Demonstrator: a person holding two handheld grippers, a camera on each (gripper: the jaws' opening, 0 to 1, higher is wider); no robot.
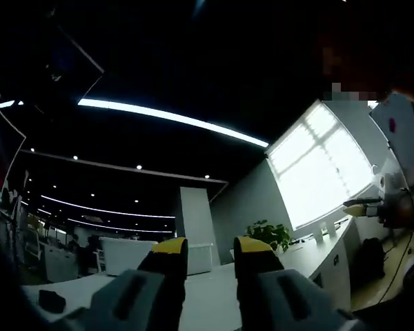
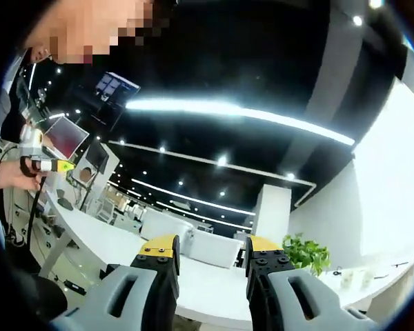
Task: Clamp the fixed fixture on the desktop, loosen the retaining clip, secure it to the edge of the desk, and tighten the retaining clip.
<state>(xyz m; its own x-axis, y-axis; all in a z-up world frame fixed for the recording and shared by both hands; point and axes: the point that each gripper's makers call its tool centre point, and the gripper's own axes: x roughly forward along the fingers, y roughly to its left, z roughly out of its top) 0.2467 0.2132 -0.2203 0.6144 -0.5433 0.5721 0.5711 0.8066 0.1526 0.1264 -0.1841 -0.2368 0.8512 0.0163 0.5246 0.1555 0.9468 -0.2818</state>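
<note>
My left gripper (image 1: 210,254) points out across a white desk (image 1: 214,293); its yellow-tipped jaws stand apart, open, with nothing between them. A small dark object (image 1: 52,301) lies on the desk at the lower left, too small to identify. My right gripper (image 2: 210,254) is likewise open and holds nothing, aimed over a long white desk (image 2: 207,279). Each gripper appears in the other's view: the right gripper (image 1: 362,205) at the right edge beside a person (image 1: 400,172), and the left gripper (image 2: 52,165) at the left, held in a hand (image 2: 10,178).
A potted plant (image 1: 269,234) (image 2: 307,253) stands at the desk's far end near a bright window (image 1: 324,165). A white pillar (image 1: 193,221) and more white desks lie behind. A cable (image 2: 33,214) hangs below the hand. Monitors (image 2: 65,136) stand at the left.
</note>
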